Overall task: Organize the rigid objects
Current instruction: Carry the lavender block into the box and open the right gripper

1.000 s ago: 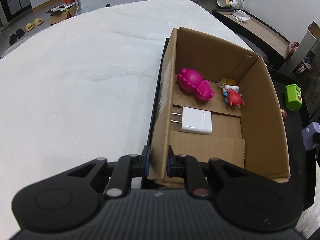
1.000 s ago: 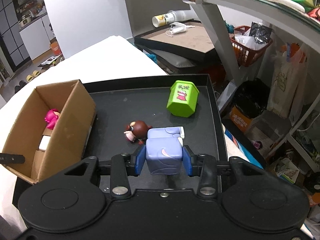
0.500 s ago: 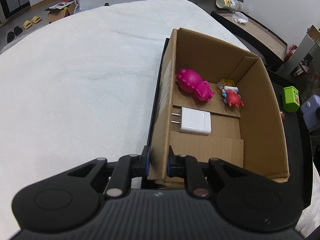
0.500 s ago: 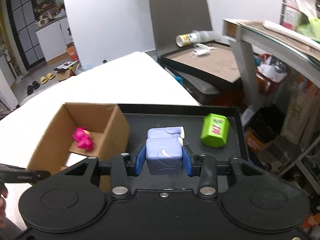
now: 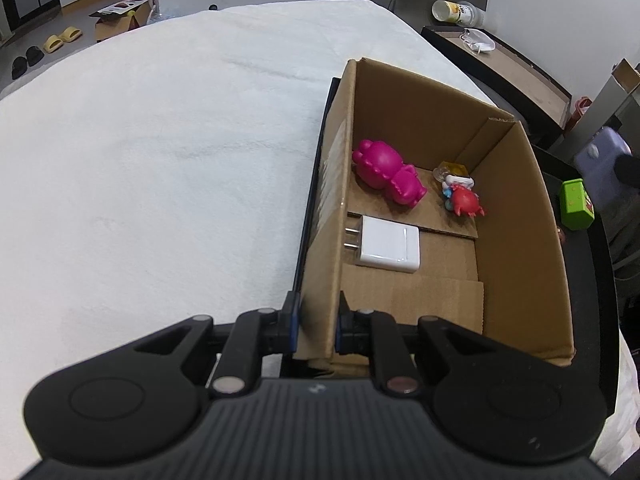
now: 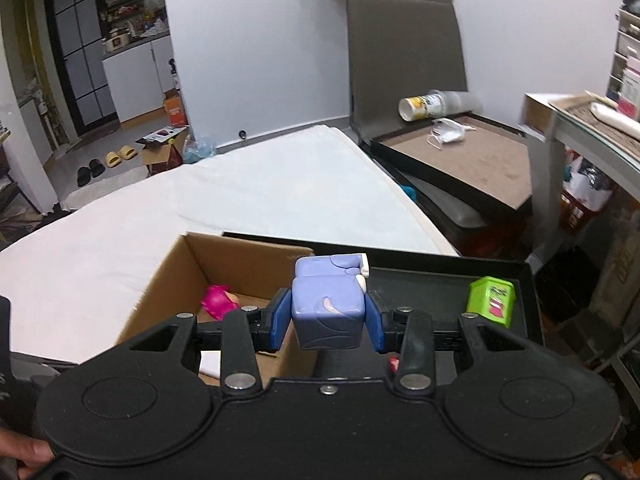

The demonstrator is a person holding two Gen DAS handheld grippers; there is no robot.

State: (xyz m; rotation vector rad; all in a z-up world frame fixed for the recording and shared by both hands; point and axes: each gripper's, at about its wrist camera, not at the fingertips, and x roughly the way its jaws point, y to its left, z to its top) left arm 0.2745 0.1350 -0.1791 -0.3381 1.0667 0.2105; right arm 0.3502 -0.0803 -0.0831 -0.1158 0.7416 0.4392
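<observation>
- Left wrist view: your left gripper [image 5: 316, 326] is clamped on the near left wall of the cardboard box [image 5: 516, 236], one pad outside the wall and one inside.
- The box stands in a black tray [image 5: 592, 300], which lies on a white cloth [image 5: 160, 160].
- Inside the box, a pink figure [image 5: 386, 172] lies at 12 o'clock from your fingers, against the left wall.
- A white charger [image 5: 390, 245] lies nearer you, its prongs turned toward that same wall.
- A small red figure [image 5: 464, 200] lies at 1 o'clock, near the far corner, with a small yellow piece [image 5: 452, 169] just behind it.
- At 2 o'clock, outside the box, a green block [image 5: 576, 205] stands on the tray; above it the purple block toy [image 5: 600, 160] appears blurred in the air.
- Right wrist view: your right gripper [image 6: 327, 322] grips the purple block toy [image 6: 328, 308], both blue pads pressed to its sides.
- The toy hangs over the right wall of the cardboard box [image 6: 168, 296], where box and black tray [image 6: 424, 276] meet.
- The pink figure [image 6: 216, 300] shows in the box at 10 o'clock from the toy.
- The green block [image 6: 491, 300] stands on the tray at 3 o'clock.
- A fingertip [image 6: 28, 450] shows at the lower left edge.
</observation>
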